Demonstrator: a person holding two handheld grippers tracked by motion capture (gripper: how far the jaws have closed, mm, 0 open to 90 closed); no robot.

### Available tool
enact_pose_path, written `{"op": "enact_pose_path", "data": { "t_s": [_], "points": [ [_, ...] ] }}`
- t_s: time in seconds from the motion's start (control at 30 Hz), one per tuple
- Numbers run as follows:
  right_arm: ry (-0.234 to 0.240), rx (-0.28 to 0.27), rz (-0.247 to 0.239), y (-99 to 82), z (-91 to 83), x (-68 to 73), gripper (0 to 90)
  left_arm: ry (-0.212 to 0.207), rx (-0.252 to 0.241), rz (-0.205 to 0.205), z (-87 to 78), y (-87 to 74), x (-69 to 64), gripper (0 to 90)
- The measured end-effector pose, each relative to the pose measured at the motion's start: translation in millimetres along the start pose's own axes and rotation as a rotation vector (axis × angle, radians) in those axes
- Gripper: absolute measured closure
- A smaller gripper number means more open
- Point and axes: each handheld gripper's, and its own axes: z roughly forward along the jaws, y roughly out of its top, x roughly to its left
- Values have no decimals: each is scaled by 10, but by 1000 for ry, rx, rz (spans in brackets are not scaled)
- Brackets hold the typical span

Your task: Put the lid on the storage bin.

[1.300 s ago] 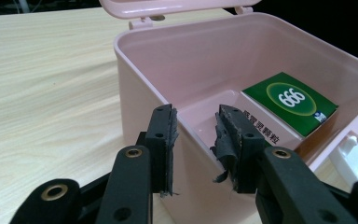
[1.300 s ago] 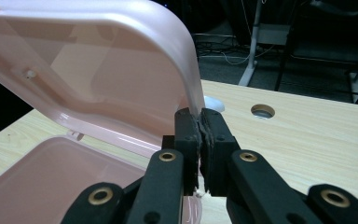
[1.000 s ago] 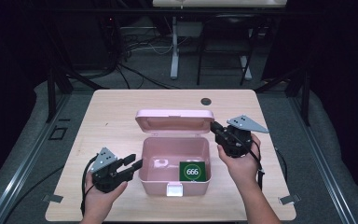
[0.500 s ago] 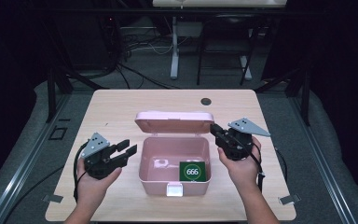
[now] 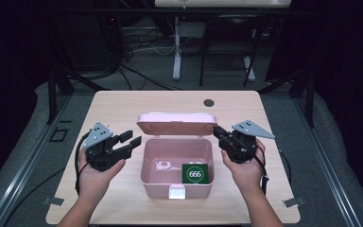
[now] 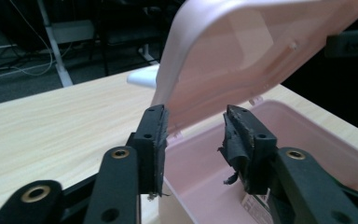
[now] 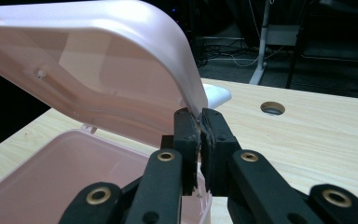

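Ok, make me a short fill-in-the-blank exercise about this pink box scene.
1. The right hand-held gripper is shut on the edge of the pink ____.
2. The green card in the box shows the number ____.
3. The left hand-held gripper has jaws that are ____, with nothing gripped.

Missing words: lid; 666; open

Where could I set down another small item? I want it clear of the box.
Bare tabletop lies behind the raised lid, around the cable hole, and along the front edge either side of the latch. It is crowded beside the pink box, where the left hand-held gripper and right hand-held gripper work.
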Motion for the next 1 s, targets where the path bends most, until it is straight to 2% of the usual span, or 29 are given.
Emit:
{"op": "enact_pose_path", "data": {
  "t_s": [0.3,0.47,0.67,0.77,1.0],
  "points": [
    [4,1,3,-6,-5,-5,855,13,-44,10,97,169,2,580],
    [17,7,10,-4,-13,-22,853,22,-56,13,168,198,17,654],
    [34,10,18,1,-49,-42,855,24,-45,15,218,210,30,738],
    [49,4,21,16,-101,-62,852,29,-41,19,227,211,23,751],
    [27,-19,46,40,-165,-143,851,29,-37,18,210,206,16,761]
  ]
}}
